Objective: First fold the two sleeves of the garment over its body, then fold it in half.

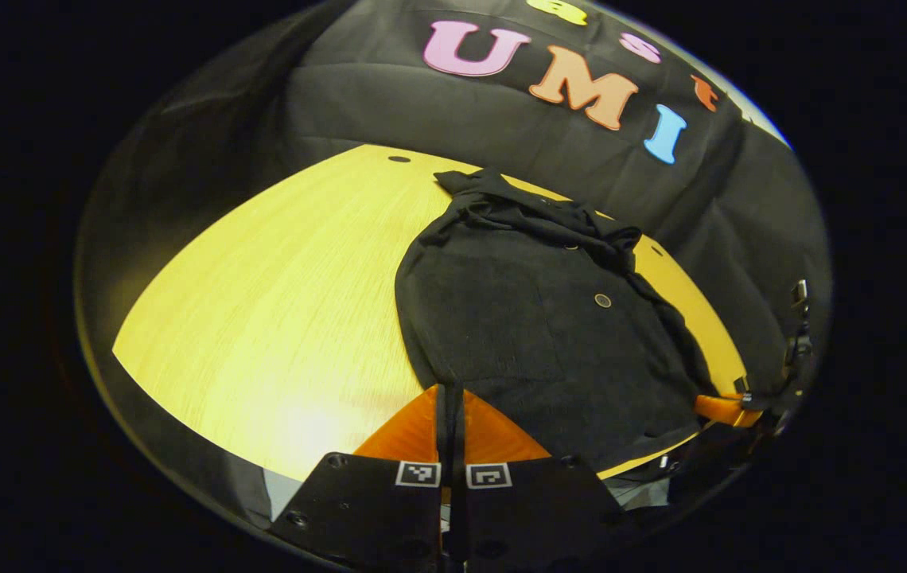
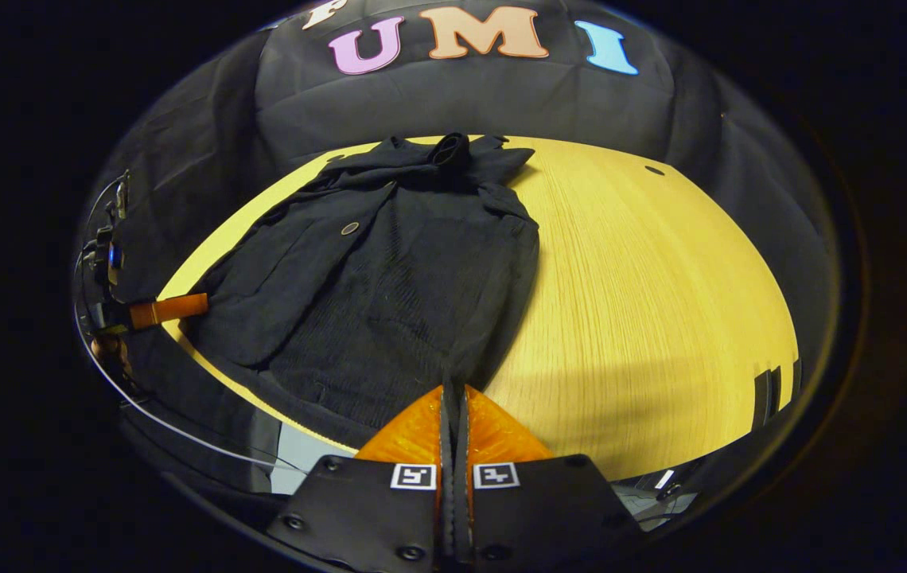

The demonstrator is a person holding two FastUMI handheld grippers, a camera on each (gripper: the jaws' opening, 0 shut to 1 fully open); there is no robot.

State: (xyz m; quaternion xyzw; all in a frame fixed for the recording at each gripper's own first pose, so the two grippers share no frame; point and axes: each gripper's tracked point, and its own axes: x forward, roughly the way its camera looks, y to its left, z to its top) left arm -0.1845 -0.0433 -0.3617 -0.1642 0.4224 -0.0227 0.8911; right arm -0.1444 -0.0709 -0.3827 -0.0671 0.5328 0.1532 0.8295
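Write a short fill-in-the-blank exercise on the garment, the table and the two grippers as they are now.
1. The black garment lies on a table whose top is made of ____.
2. The left gripper has its orange fingers closed at the garment's ____ edge.
3. Near the collar, the sleeves lie folded ____ the body.
4. The right gripper is ____, not open.

Missing words: wood; near; over; shut

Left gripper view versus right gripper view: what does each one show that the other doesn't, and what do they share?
Left gripper view: the left gripper shut at the garment's near edge, the other gripper's orange finger far right. Right gripper view: the right gripper shut at the garment's near edge, the other gripper at far left. Both: the dark garment with a round button on the wooden table.
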